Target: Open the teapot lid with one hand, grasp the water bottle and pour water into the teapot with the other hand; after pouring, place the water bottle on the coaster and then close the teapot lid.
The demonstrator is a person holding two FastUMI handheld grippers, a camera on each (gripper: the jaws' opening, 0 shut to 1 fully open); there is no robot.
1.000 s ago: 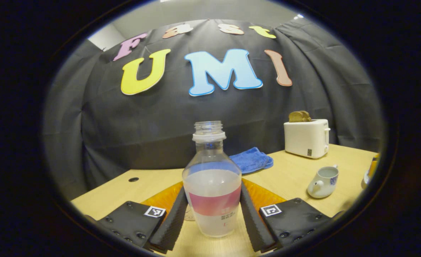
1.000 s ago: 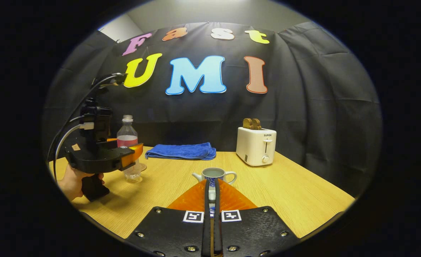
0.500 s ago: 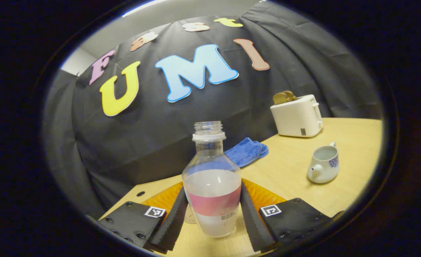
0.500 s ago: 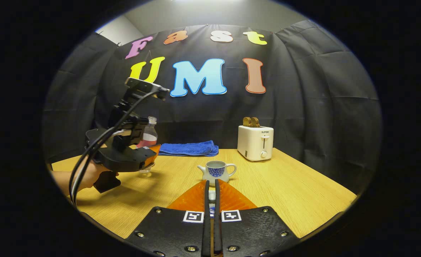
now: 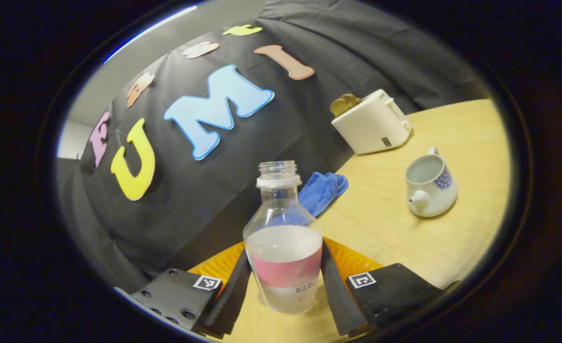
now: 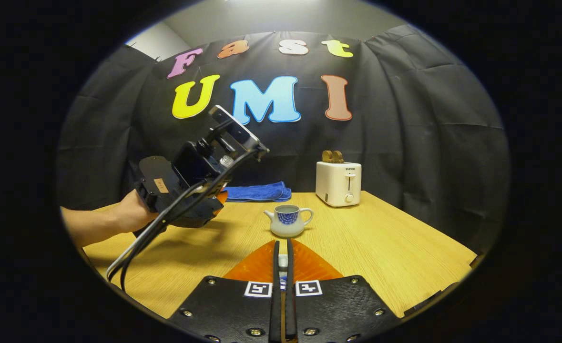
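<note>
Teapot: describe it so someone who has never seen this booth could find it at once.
Start at the wooden table before the black cloth wall. The white toaster stands at the back, a folded blue towel to its left. The teapot sits in front of them, mid-table: small, white, lidless, with a blue patterned patch, a spout and a handle.

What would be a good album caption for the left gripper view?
The left gripper grips an uncapped water bottle, tilted toward the open teapot on the wooden table.
</note>
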